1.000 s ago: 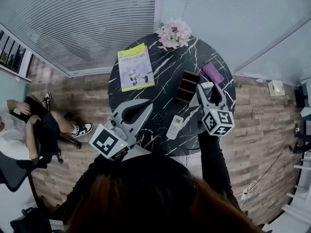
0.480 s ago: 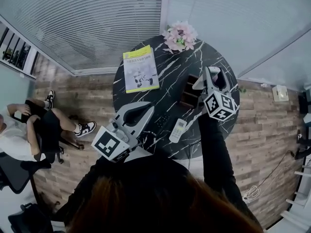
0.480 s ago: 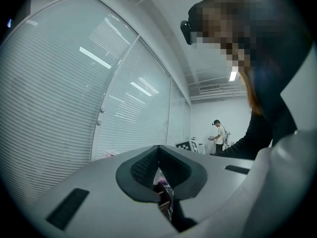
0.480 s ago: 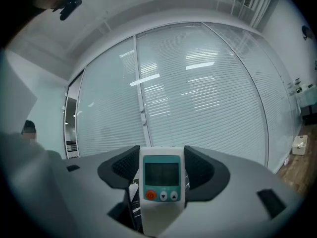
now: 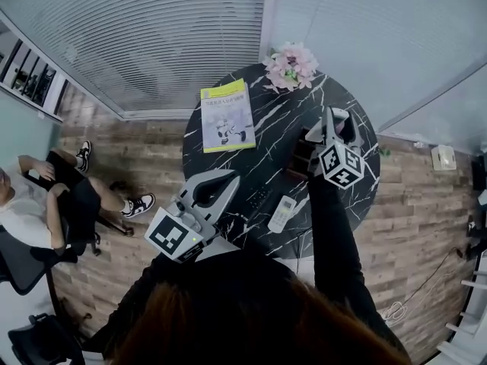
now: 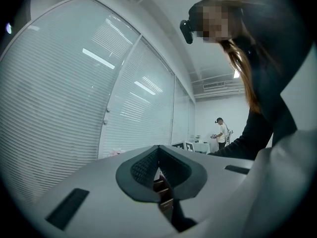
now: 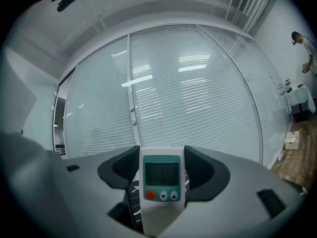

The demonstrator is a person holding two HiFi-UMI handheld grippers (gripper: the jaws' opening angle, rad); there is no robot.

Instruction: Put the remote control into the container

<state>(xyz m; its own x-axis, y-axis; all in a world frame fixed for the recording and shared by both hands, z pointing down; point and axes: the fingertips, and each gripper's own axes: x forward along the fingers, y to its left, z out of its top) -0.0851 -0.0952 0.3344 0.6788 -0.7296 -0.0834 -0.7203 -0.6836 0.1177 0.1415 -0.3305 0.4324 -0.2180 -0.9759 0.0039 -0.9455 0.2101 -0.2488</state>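
Note:
My right gripper is shut on a white remote control with a teal-framed screen and an orange button, standing upright between the pads. In the head view this gripper hangs over the right side of the round black marble table, right beside the brown compartmented container, which it partly hides. A second white remote lies on the table near me. My left gripper is shut and empty by the near left edge; in its own view the closed jaws show only a sliver of the container.
A yellow-green book lies at the table's far left and pink flowers at its far edge. A dark flat device lies near the left gripper. A person sits on a chair at the left. Blinds cover the windows behind.
My right gripper has moved away from me across the table with the remote, from the near side of the container to beside its far end. The left gripper has stayed put.

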